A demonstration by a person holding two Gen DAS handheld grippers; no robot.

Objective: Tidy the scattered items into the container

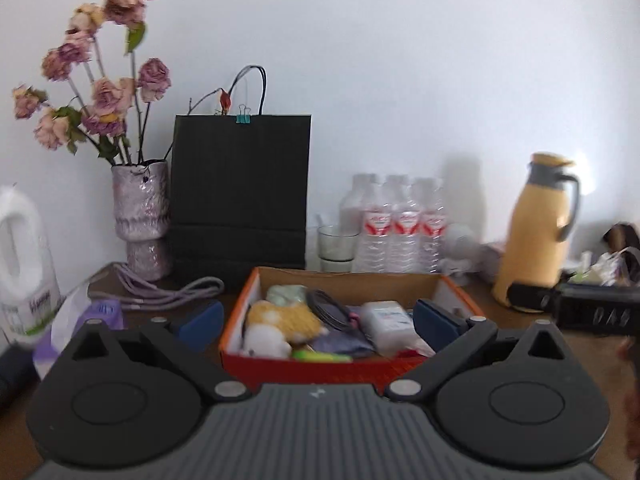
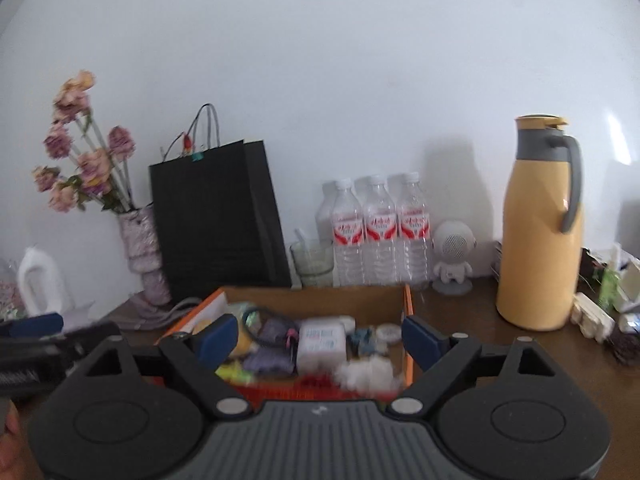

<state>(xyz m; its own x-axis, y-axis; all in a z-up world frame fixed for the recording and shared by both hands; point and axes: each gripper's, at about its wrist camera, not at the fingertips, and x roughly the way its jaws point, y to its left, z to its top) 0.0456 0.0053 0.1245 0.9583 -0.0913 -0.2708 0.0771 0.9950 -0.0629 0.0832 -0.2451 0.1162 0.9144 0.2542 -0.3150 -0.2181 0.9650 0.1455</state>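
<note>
Here both claws gape wide and hold nothing: the left claw and right claw hover before the orange box. Inside lie a yellow plush toy and a white packet

An open orange cardboard box sat on the dark wooden table, lid off. Inside lay a yellow-and-white plush toy, a white packet, a coiled black cable and a purple pouch, jumbled together.
</note>
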